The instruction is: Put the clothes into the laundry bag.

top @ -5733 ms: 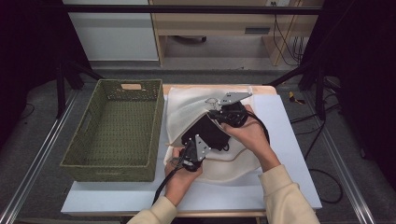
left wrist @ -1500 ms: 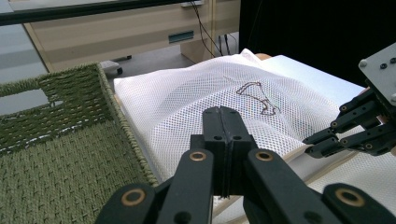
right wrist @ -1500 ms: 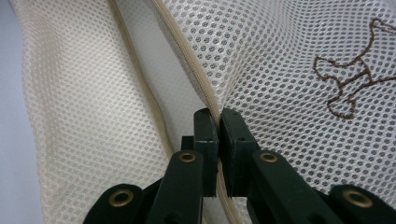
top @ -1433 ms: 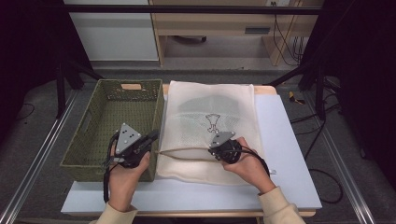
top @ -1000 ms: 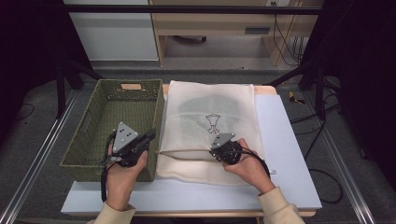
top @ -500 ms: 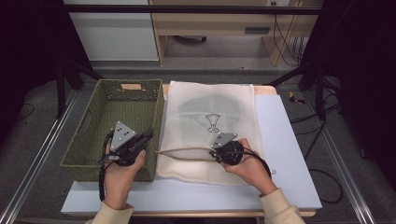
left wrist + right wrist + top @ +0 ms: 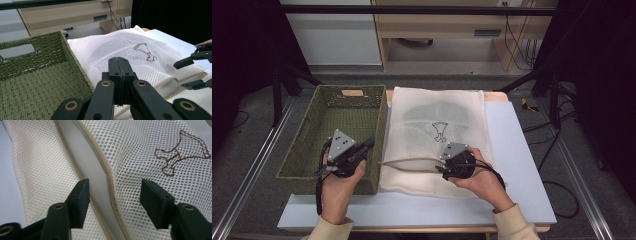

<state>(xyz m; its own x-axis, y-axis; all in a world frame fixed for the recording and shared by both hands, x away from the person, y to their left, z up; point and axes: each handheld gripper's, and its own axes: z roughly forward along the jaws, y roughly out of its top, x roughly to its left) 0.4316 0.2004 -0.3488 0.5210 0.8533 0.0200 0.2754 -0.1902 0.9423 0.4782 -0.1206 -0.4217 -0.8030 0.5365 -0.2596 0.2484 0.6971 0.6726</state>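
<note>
A white mesh laundry bag (image 7: 437,110) (image 7: 112,47) (image 7: 140,150) with a brown stitched figure (image 7: 439,131) (image 7: 180,152) lies flat on the table. Its beige zipper edge (image 7: 107,172) gapes along the near side. My right gripper (image 7: 440,170) (image 7: 113,187) (image 7: 187,73) hovers over that edge; its jaws have just been opening and stand apart, the zipper between them untouched. My left gripper (image 7: 368,145) (image 7: 119,60) is shut, held over the right wall of a green woven basket (image 7: 382,120) (image 7: 37,85). I cannot tell whether it pinches anything.
The white tabletop (image 7: 512,150) shows bare to the right of the bag and along the front. The basket stands on the table's left side. Metal rails run along both table sides, and cables (image 7: 562,190) lie on the floor at the right.
The right gripper's jaws have spread apart over the zipper edge. Several seconds ago both grippers worked close together on the bag; now the left one is by the basket.
</note>
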